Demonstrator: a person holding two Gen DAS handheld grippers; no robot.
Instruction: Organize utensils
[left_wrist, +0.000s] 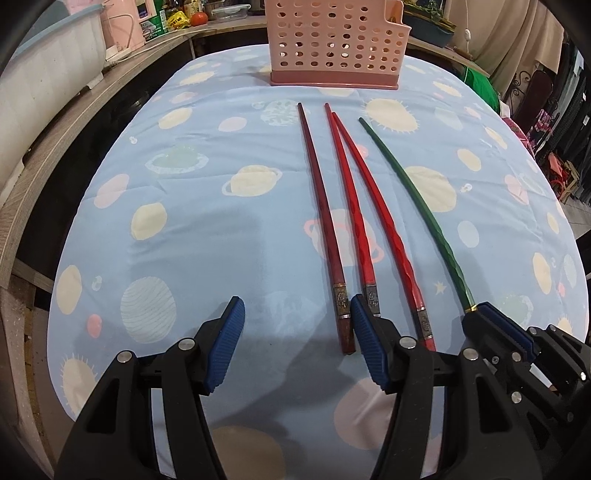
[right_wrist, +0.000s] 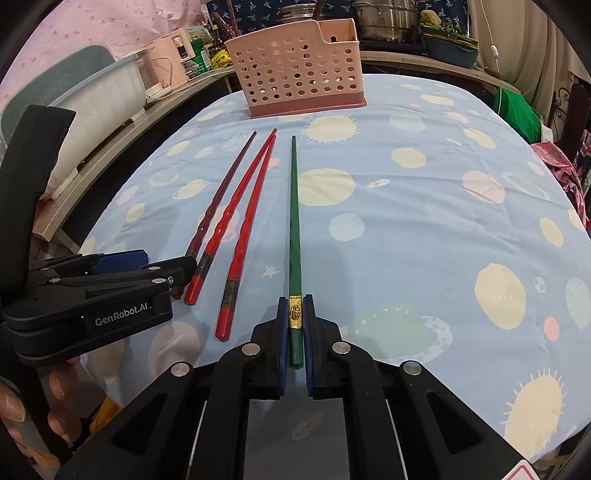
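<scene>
Several chopsticks lie side by side on the planet-print tablecloth (left_wrist: 207, 236): a dark maroon one (left_wrist: 320, 221), two bright red ones (left_wrist: 349, 206) and a green one (left_wrist: 417, 199). My right gripper (right_wrist: 295, 306) is shut on the green chopstick (right_wrist: 294, 221) at its gold band, low on the cloth; it also shows in the left wrist view (left_wrist: 476, 308). My left gripper (left_wrist: 297, 310) is open and empty, its right finger beside the maroon chopstick's handle end. It shows at the left of the right wrist view (right_wrist: 177, 273). A pink perforated utensil basket (left_wrist: 336, 40) stands at the table's far end.
A wooden counter (left_wrist: 55, 155) runs along the left with a white bin (left_wrist: 40, 85) and a pink appliance (left_wrist: 122, 26). Pots (right_wrist: 384, 18) and a planter stand behind the basket (right_wrist: 299, 70). Green cloth (right_wrist: 517, 107) hangs off the right edge.
</scene>
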